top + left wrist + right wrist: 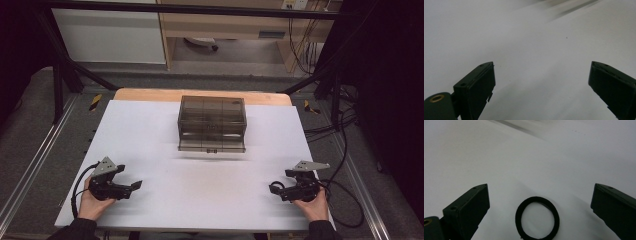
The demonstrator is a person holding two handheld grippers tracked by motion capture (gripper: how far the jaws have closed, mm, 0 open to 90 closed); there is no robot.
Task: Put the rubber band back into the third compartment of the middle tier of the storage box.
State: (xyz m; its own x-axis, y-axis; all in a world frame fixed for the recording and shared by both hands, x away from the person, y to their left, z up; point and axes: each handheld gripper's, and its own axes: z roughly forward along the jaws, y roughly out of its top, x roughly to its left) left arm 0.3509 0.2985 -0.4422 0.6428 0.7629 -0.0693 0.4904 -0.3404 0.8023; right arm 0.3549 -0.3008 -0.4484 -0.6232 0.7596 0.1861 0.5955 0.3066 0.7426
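A smoky, see-through plastic box point(212, 122) with a lid stands at the middle back of the white table top point(150, 130). My left gripper point(134, 185) rests near the front left edge, held by a hand; its jaws stand wide open over bare white surface point(541, 67). Near the front right edge, the right gripper point(273, 189) is also held by a hand and points inward. Its jaws are wide open point(541, 187). A black ring point(537, 218) lies flat on the table between them, touching neither jaw.
A wooden table edge point(150, 94) shows behind the white sheet. Black frame bars point(65, 70) and cables point(345, 125) flank the table. A desk point(225, 25) stands on the grey floor beyond.
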